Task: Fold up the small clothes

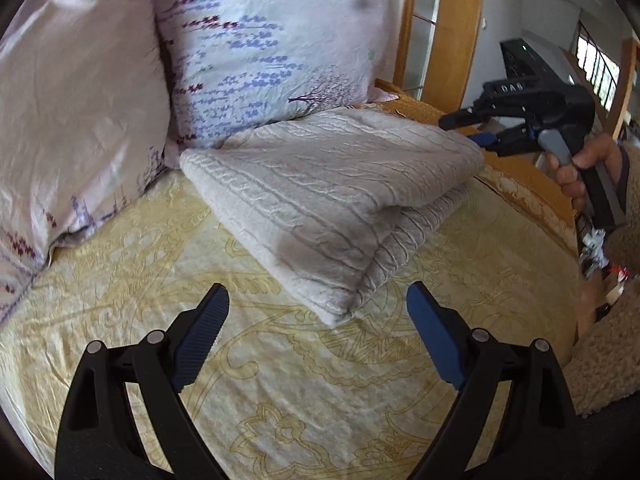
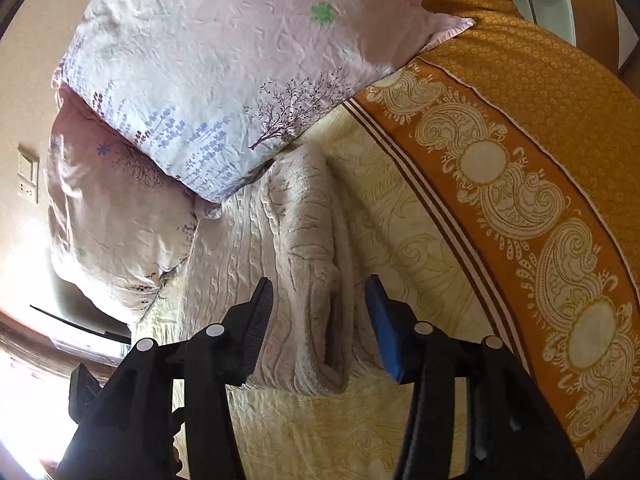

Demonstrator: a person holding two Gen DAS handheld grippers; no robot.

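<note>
A folded beige cable-knit garment (image 1: 332,200) lies on the yellow patterned bedsheet (image 1: 280,380), its far edge against the pillows. It also shows in the right wrist view (image 2: 296,264). My left gripper (image 1: 318,320) is open and empty, just in front of the garment's near corner. My right gripper (image 2: 320,312) is open, its jaws standing on either side of the garment's thick folded edge, a little above it. The right gripper (image 1: 476,128) also shows in the left wrist view, held by a hand at the garment's far right corner.
Two floral pillows (image 1: 264,40) (image 1: 72,120) lean behind the garment. An orange paisley bedspread border (image 2: 500,184) runs along the bed's right side. A wooden frame (image 1: 448,28) stands beyond the bed. A fuzzy beige sleeve (image 1: 604,360) is at the right.
</note>
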